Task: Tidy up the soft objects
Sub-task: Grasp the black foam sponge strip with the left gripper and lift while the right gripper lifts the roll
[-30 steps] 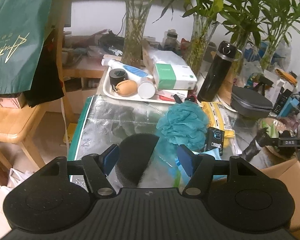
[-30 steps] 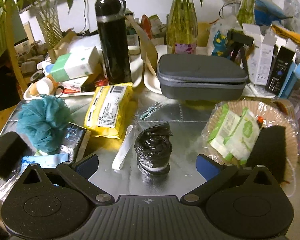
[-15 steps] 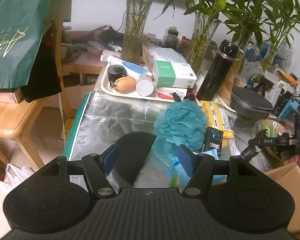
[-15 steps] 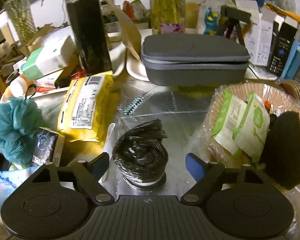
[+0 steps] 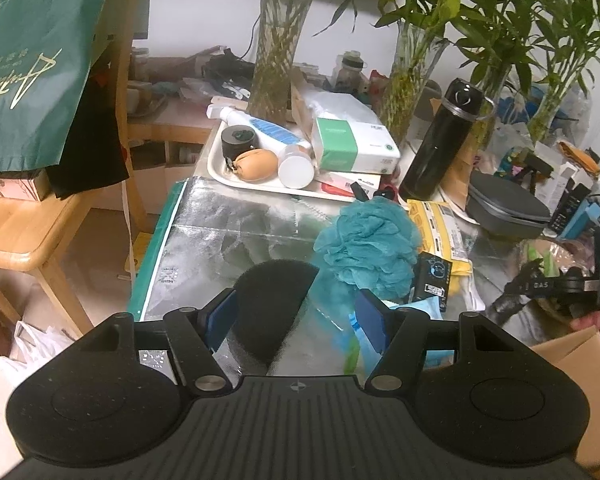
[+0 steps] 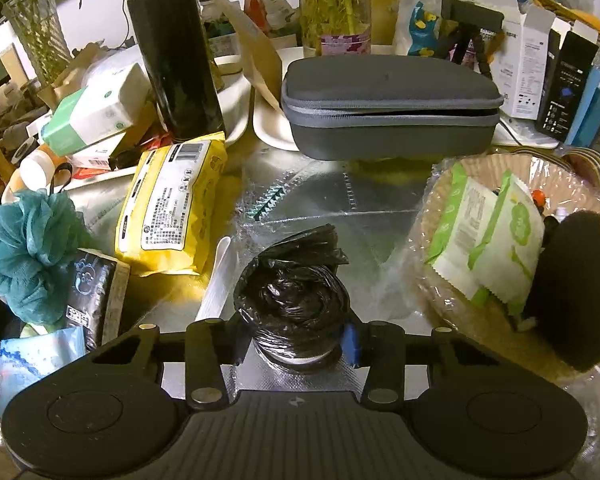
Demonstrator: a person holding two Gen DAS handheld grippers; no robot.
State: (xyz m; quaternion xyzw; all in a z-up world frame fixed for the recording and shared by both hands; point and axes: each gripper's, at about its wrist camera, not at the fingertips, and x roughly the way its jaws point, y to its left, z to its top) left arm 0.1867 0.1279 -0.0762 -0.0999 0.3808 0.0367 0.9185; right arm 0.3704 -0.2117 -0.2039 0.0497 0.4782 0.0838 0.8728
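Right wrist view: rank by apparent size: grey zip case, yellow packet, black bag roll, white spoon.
1. grey zip case, though farthest
2. yellow packet
3. black bag roll, nearest the camera, so its true size is unsure against the packet
4. white spoon

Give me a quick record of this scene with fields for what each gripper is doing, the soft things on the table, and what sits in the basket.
right gripper: jaws have just been closing, now pressed on the black bag roll
left gripper: open, black sponge between the pads, touching only one
soft items on foil mat: teal bath pouf, yellow wipes pack
basket: green-white sachets, second black sponge
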